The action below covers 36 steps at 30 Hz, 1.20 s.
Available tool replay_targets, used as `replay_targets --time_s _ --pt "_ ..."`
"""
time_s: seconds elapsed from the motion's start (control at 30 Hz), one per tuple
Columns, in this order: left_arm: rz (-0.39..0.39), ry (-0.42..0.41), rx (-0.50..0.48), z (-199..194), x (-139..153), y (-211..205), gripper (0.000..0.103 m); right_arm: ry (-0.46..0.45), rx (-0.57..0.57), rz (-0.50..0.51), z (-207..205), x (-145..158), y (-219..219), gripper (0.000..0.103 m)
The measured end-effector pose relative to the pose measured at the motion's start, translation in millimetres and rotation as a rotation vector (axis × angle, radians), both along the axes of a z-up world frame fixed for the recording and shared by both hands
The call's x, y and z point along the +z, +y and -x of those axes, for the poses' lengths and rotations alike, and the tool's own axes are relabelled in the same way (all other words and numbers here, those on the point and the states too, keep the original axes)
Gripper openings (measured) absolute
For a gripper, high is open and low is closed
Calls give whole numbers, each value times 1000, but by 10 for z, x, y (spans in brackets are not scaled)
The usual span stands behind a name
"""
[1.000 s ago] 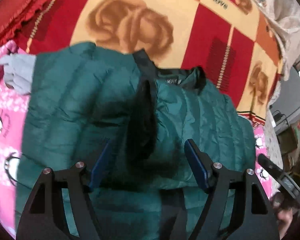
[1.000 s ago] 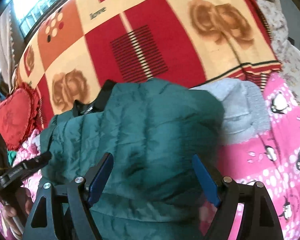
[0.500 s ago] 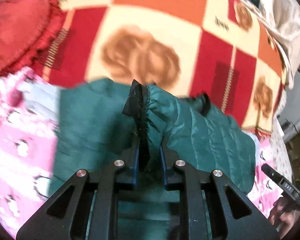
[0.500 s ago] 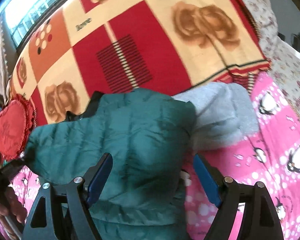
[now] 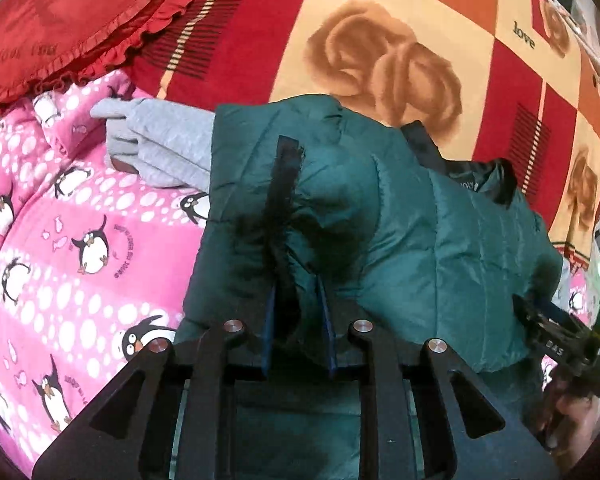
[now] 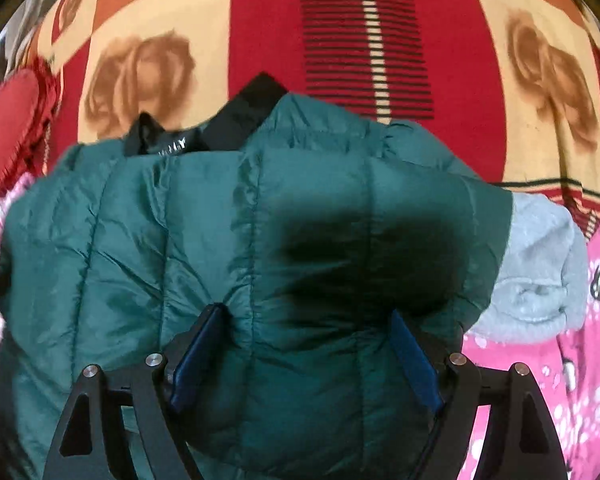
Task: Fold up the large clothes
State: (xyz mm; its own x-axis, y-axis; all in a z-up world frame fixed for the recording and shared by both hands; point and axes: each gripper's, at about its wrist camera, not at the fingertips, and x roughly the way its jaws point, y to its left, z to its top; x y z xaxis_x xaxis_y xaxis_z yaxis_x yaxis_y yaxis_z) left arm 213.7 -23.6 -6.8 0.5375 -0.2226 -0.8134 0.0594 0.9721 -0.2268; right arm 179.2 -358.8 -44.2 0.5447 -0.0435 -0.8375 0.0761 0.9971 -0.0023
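Note:
A dark green quilted puffer jacket (image 5: pixel 440 240) lies on the bed, with a black collar at its far edge. My left gripper (image 5: pixel 298 300) is shut on a fold of the jacket with a black trim strip (image 5: pixel 286 176), and lifts it. In the right wrist view the jacket (image 6: pixel 180 248) fills the middle. My right gripper (image 6: pixel 306 344) is open, its blue pads pressed against the jacket on both sides. The right gripper also shows at the right edge of the left wrist view (image 5: pixel 556 340).
A grey garment (image 5: pixel 164 144) lies under the jacket's edge, also seen in the right wrist view (image 6: pixel 540 272). A pink penguin blanket (image 5: pixel 60 260) covers the near bed, a red and cream rose blanket (image 5: pixel 380 52) the far part. A red frilled cushion (image 5: pixel 60 12) sits far left.
My left gripper closed on the jacket's trimmed fold and pulled it up and leftward. My right gripper moved forward and down onto the jacket, staying open.

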Motion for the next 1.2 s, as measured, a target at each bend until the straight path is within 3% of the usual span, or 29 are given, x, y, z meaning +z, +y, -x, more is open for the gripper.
replay_targets --time_s 0.1,0.3,0.33,0.37,0.43,0.57,0.77,0.9,1.07,1.2 --pt "-53 -26 -18 34 77 -11 36 4 -11 -13 22 62 -32 81" --pt "-74 -138 -31 232 399 3 38 -32 2 -32 281 368 -27 81" --pt "-71 -156 -31 258 448 3 46 -45 3 -30 340 439 -32 81" --pt "-64 -166 -32 269 475 1 60 -52 2 -29 374 485 -36 81" --pt "-35 -194 -36 289 509 -4 66 -70 -5 -33 462 568 -74 82" --pt "-58 -171 -51 192 374 -131 66 -57 -7 -35 485 513 -94 82" --pt "-145 -77 -32 -12 -61 -254 66 12 -25 -4 286 90 -61 82" --pt "-111 -51 -18 -59 -217 -206 66 7 -37 -20 210 -94 -85 86" --pt "-135 -55 -20 -41 -205 -226 67 55 -34 -42 176 -110 -115 91" --pt "-134 -52 -19 -45 -214 -215 67 51 -48 -33 239 82 -108 91"
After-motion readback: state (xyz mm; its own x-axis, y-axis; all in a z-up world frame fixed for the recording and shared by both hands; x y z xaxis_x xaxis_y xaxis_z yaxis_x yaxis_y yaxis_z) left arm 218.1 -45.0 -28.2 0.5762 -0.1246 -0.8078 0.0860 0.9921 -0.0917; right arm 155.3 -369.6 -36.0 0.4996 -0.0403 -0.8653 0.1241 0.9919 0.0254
